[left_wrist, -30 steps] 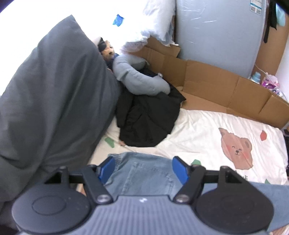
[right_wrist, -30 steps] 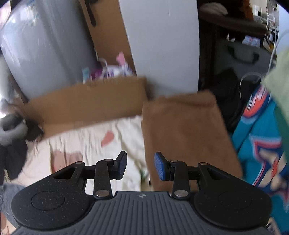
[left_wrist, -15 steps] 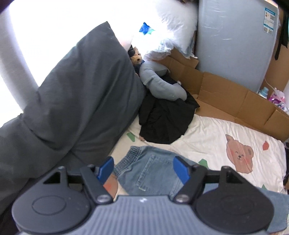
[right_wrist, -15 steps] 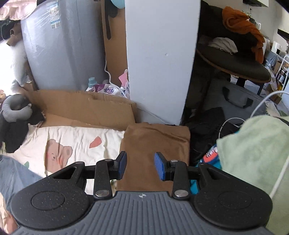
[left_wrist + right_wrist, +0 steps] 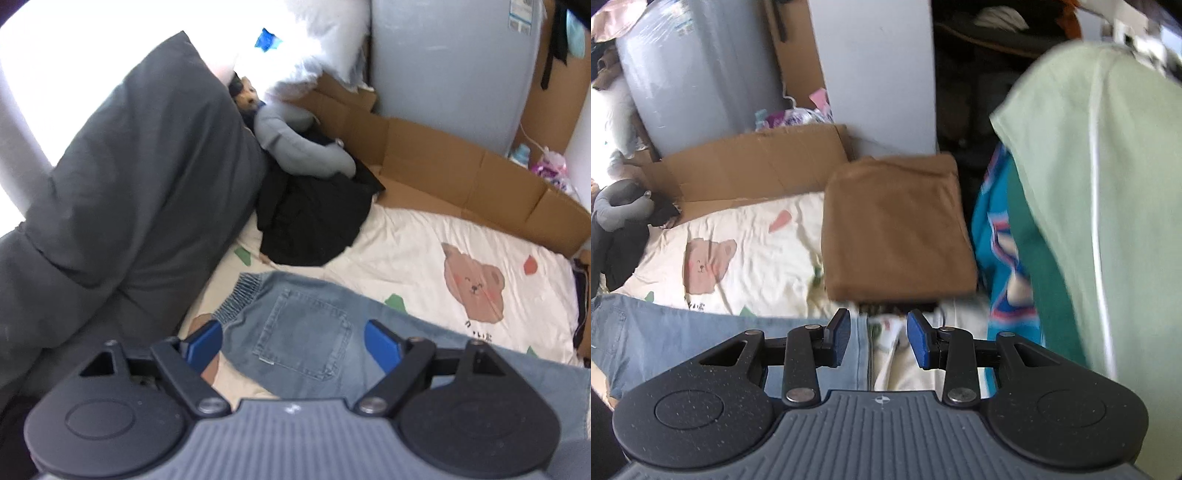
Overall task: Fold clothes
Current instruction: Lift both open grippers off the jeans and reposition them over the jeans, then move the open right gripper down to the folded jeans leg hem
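Blue pads on my left gripper (image 5: 293, 345) stand spread wide with nothing between them, hovering over the waistband end of the jeans (image 5: 306, 332). My right gripper (image 5: 878, 338) is also parted and empty, its opening sitting above the far leg end of the same jeans (image 5: 701, 339). They lie stretched flat across the bed, back pocket up, elastic waist toward the grey duvet (image 5: 122, 206).

Denim like this should be fairly heavy and a bit stiff, yet limp enough to sag if lifted from one spot, so I judge the gathered waistband and the hem are the places to pinch, where the cloth is thick and won't slip. Whether the legs already lie one on the other I cannot tell.

Beyond the jeans the bed sheet (image 5: 424, 236) is cream with a bear print, soft and wrinkled. A folded brown garment (image 5: 897, 229) rests at the bed's edge, a black heap (image 5: 314, 221) and grey neck pillow (image 5: 299, 151) near the head, cardboard (image 5: 461, 177) along the wall, and more clothes (image 5: 1089, 184) hanging close at my right
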